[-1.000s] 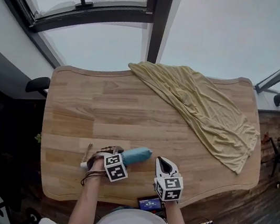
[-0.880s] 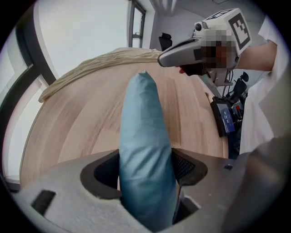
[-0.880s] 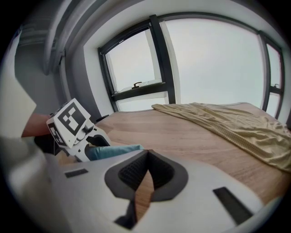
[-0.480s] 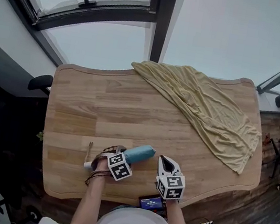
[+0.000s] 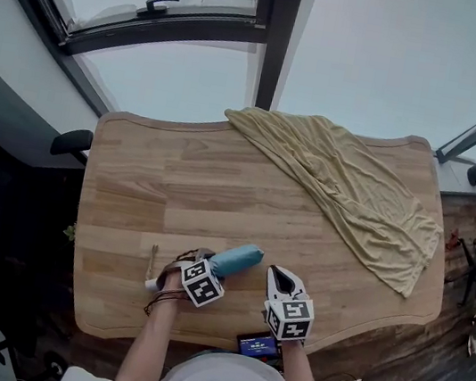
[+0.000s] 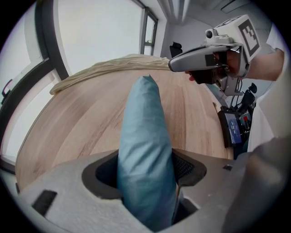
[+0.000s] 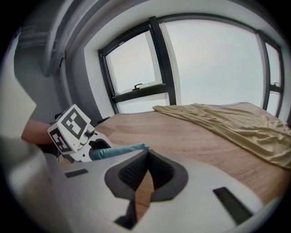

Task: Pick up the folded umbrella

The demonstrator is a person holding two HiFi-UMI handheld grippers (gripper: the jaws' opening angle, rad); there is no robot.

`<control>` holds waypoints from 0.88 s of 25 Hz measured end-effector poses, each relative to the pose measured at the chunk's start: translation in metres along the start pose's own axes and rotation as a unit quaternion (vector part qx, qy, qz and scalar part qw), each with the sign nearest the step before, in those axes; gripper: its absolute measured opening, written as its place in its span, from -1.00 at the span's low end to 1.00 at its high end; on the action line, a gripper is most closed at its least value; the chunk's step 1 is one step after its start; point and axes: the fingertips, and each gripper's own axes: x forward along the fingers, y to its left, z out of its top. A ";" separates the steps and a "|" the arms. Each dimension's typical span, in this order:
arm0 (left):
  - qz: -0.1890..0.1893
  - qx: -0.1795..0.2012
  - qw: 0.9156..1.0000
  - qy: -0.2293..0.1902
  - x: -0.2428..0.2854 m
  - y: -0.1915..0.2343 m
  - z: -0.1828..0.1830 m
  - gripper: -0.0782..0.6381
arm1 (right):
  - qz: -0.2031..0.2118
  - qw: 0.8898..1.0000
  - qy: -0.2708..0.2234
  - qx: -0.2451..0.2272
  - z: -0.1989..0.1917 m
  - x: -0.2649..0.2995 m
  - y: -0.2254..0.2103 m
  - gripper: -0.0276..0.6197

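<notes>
Umbrella (image 5: 232, 259): folded, blue sleeve, located near the front edge of the counter (image 5: 129, 194), directly ahead of me and slightly to my left. In the head view its long axis runs from the pale handle end at lower left to the blue tip at upper right.

Left hand-held gripper (image 5: 206, 270): closed around the umbrella. The left gripper view shows the blue body (image 6: 145, 145) filling the space between the jaws and projecting forward, so its axis lies roughly along the gripper's own line and not across it. The grip sits toward the handle end, which leaves most of the blue length out in front. I cannot tell from these views whether the tip has cleared the wood.

Right hand-held gripper (image 5: 277, 277): jaws drawn together with only a sliver of gap, nothing between them (image 7: 146, 169). It stands just to the right of the umbrella's tip end and does not touch it.

Cloth (image 5: 347, 185): tan, draped over the far right corner, well apart from the work.

Assessment: the left side has the grasp, and the lift is its job. With so much length ahead of the jaws, the tip may droop as the umbrella rises. A straight upward pull is indicated, with the right side kept clear.
</notes>
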 end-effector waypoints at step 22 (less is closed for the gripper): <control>-0.006 -0.079 0.996 -0.048 -0.014 -0.005 0.013 0.07 | -0.011 1.000 -0.015 0.002 0.007 -0.016 -0.013 -0.89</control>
